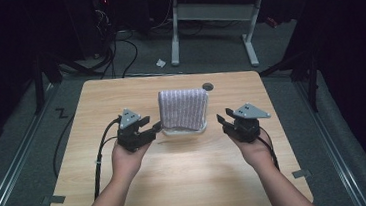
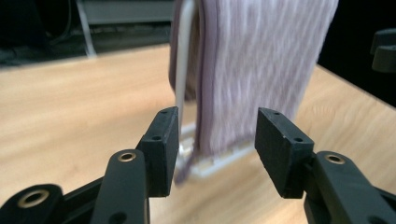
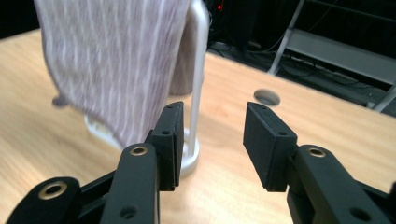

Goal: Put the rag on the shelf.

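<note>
Nearest me, at seven o'clock, I'm holding the left gripper [image 1: 149, 127] with jaws apart, empty; at five o'clock, the right gripper [image 1: 224, 119] is gaping too. Beyond, at twelve, the striped towel [image 1: 183, 109] is hanging on its white rack [image 3: 198, 70] mid-table [image 1: 120, 93].

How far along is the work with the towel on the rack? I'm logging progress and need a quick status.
Done: both grippers have been brought to the striped towel, which hangs over the white rack. In hand: the left gripper is at its lower left corner and the right gripper at its right side, both open, neither gripping. Left: closing on the towel and whatever handling follows; it looks undisturbed on the rack.
</note>
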